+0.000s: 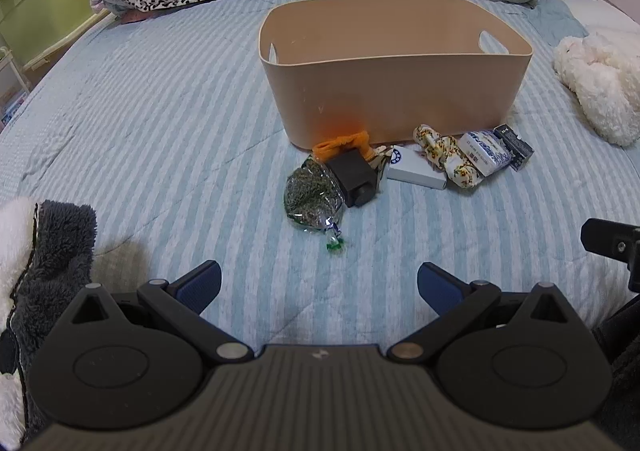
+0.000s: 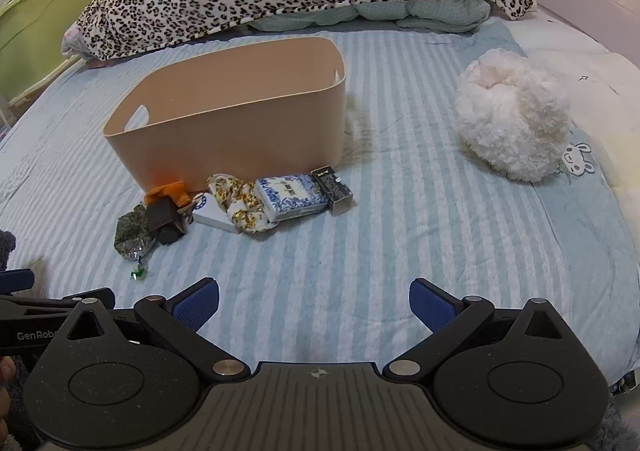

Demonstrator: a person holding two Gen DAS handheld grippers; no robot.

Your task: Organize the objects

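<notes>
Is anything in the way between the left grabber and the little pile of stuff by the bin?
Nothing visible. Only bare striped bedding lies between the open left gripper and the pile, which sits against the bin.

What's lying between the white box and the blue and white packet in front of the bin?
A floral scrunchie lies between the white box and the blue and white packet, touching both; the right wrist view shows it clearly.

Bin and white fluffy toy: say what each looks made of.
Bin: probably matte plastic; smooth peach walls of one piece, rounded corners, cut-out handles. White fluffy toy: plush fabric, likely synthetic; long curly pile, soft lumpy outline.
</notes>
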